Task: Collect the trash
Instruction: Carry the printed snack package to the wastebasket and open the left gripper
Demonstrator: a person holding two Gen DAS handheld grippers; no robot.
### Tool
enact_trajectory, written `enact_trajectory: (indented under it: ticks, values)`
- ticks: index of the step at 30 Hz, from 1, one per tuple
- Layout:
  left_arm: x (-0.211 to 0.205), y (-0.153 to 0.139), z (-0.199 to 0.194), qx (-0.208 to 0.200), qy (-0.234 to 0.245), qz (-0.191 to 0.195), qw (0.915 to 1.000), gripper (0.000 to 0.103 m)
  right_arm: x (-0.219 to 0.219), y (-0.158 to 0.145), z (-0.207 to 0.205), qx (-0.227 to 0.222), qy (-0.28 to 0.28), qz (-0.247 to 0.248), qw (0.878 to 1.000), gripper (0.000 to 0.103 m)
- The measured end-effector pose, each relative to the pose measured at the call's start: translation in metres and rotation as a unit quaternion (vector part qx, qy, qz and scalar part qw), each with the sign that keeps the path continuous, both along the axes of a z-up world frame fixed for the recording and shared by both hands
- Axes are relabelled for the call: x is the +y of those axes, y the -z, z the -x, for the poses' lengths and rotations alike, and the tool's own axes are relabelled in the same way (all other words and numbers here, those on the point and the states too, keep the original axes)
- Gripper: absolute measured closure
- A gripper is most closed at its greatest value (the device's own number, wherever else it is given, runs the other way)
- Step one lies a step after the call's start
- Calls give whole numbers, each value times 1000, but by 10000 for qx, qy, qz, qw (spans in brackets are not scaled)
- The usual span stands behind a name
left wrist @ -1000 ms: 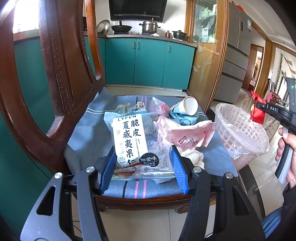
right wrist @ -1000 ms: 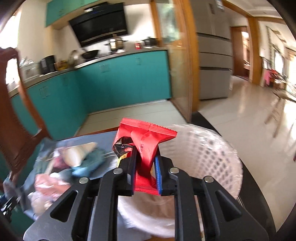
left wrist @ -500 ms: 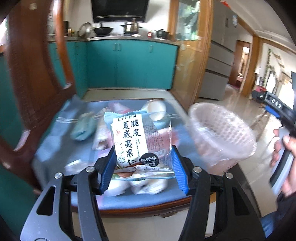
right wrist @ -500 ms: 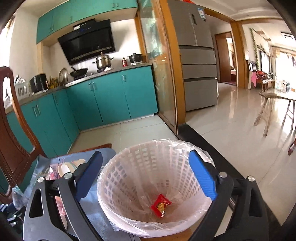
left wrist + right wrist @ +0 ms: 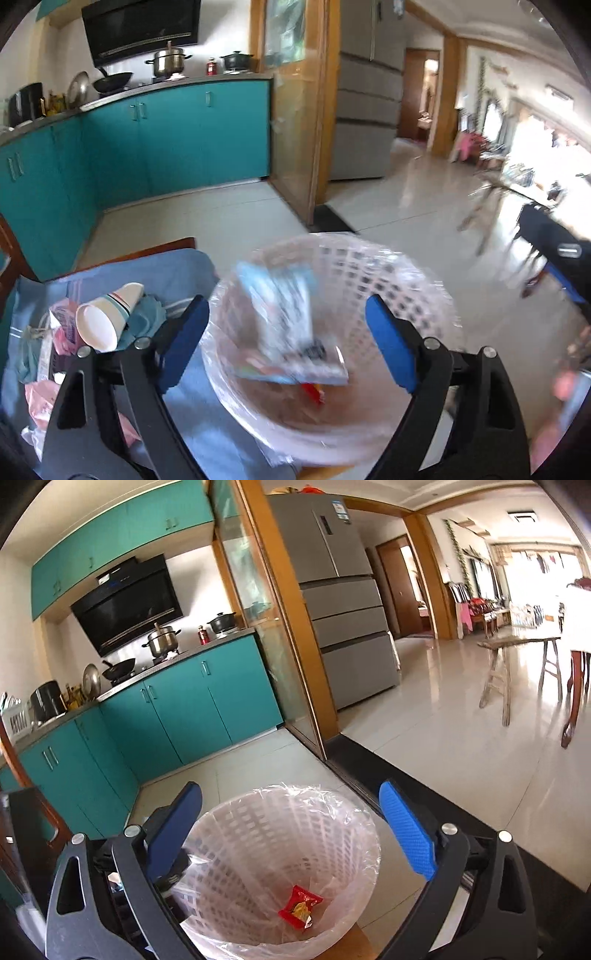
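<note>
A: Lying blurred inside the white lattice basket is the pale blue snack bag, tilted against the near wall above a small red wrapper at the bottom.

B: Anything gripping it?

A: Nothing. The left gripper has its blue pads spread wide to either side of the bag, touching none of it.

B: And the other one?

A: The right gripper is spread just as wide above the same basket, its jaws empty. From that view the red wrapper lies alone on the clear liner; the snack bag does not show there.

B: What sits around the basket?

A: To its left, on a blue cloth, more litter: a white paper cup on its side with a striped rim, resting on a crumpled teal rag, and pink plastic wrappers nearer the camera. Behind stand teal cabinets, with a steel pot on the counter.
</note>
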State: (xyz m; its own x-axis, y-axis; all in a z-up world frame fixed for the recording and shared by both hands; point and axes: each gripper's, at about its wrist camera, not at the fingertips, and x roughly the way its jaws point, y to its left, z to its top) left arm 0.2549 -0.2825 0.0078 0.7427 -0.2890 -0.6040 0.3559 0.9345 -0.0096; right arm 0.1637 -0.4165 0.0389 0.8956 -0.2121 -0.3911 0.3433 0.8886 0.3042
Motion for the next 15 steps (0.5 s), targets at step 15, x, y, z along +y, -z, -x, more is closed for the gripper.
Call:
enact_trajectory:
  ticks: [15]
  values:
    - [193, -41, 106, -615, -1075, 35, 9923, 4, 59, -5, 3, 116, -858, 353, 9956, 8]
